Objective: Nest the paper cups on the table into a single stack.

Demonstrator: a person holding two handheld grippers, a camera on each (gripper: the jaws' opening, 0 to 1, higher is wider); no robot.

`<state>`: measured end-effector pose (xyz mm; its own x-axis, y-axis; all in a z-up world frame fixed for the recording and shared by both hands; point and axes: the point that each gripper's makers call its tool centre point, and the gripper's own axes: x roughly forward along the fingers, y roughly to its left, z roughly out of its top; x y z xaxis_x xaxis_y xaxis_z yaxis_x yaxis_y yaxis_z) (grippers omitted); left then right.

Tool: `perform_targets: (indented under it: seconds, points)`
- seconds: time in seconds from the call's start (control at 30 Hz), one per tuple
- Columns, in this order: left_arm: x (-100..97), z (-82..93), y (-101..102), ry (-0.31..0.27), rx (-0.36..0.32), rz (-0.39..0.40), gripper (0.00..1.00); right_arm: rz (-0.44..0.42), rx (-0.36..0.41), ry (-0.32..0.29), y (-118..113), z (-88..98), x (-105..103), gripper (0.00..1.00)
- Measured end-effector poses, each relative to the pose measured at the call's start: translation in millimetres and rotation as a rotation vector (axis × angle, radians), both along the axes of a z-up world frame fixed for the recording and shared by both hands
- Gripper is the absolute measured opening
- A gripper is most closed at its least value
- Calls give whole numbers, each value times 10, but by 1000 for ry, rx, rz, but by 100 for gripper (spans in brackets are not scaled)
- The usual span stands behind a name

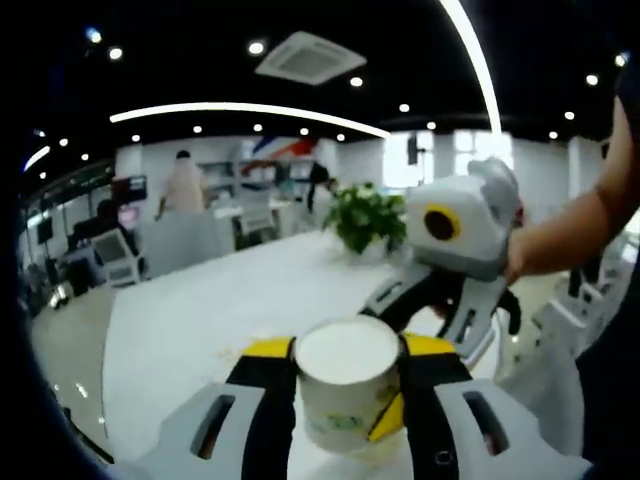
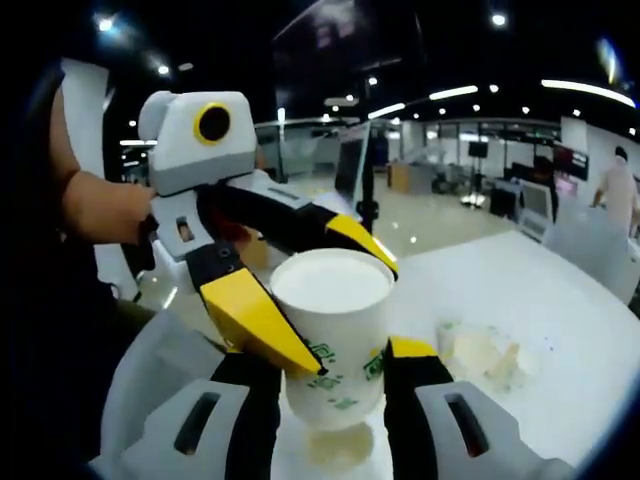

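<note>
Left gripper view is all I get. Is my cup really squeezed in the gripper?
Observer: Yes. From the right gripper view, the left gripper has its yellow pads pressed on both sides of the paper cup.
Operator: Are there more cups somewhere?
Observer: Maybe. Pale blurry things lie on the table beside your cup, too blurred to name.

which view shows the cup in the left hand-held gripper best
The right gripper view: the paper cup shows side-on, the left hand-held gripper clamping it. The left gripper view shows its rim and upper wall between its own jaws.
</note>
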<state>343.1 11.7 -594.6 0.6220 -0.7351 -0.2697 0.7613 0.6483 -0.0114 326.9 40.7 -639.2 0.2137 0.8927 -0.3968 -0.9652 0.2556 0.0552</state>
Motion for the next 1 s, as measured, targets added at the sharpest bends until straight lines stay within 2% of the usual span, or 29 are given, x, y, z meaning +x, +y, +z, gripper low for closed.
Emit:
perform_targets:
  seconds: [0.23, 0.4, 0.53, 0.63, 0.8, 0.93, 1.0]
  points:
    - [7, 43, -1, -14, 1, -6, 39, -9, 20, -23, 4, 53, 22, 39]
    - [25, 106, 11, -39, 4, -6, 38, -22, 36, -64, -10, 107, 65, 41]
    - [62, 181, 67, -53, -10, 0, 38, -65, 63, -86, -83, 163, 146, 54]
    - [57, 250, 85, -61, -49, -17, 38, -102, 114, -59, -153, 233, 191, 58]
    - [-5, 373, 80, -76, -121, -67, 38, -147, 250, -7, -296, 403, 195, 68]
    - [-69, 513, 72, -105, -181, -106, 38, -174, 294, 33, -423, 415, 171, 69]
    - [-62, 568, 91, -108, -209, -101, 38, -186, 314, 62, -476, 416, 149, 69]
